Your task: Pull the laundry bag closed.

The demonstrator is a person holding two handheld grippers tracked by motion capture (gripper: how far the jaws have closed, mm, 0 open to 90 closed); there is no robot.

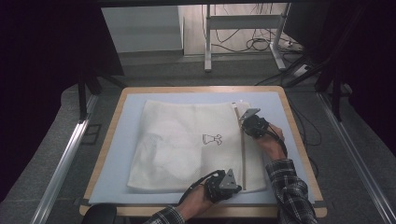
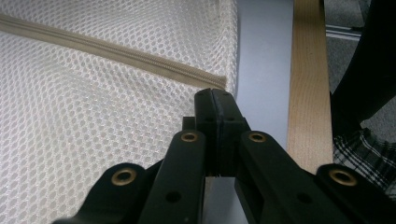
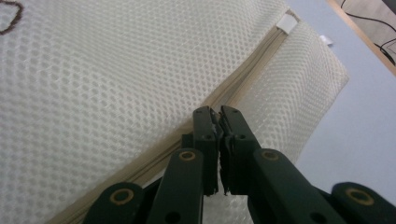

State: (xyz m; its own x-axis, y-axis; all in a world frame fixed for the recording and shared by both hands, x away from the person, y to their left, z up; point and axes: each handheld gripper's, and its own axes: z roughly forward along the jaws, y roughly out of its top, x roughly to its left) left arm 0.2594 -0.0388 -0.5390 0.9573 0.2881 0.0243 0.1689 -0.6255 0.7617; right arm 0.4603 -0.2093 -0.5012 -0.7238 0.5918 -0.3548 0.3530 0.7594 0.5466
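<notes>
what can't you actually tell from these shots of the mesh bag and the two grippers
- Zipper pull: in the right gripper view the right gripper sits on the zipper; its jaws hide whether they pinch a pull.
- Left gripper: its jaws hide whether mesh is caught at the mesh bag corner.
- Bag contents: the weave blocks them in the high view.
- Small printed figure: too small to read in the high view.

Both claws, left [image 1: 232,185] and right [image 1: 246,120], look clamped shut, pointing down.
</notes>
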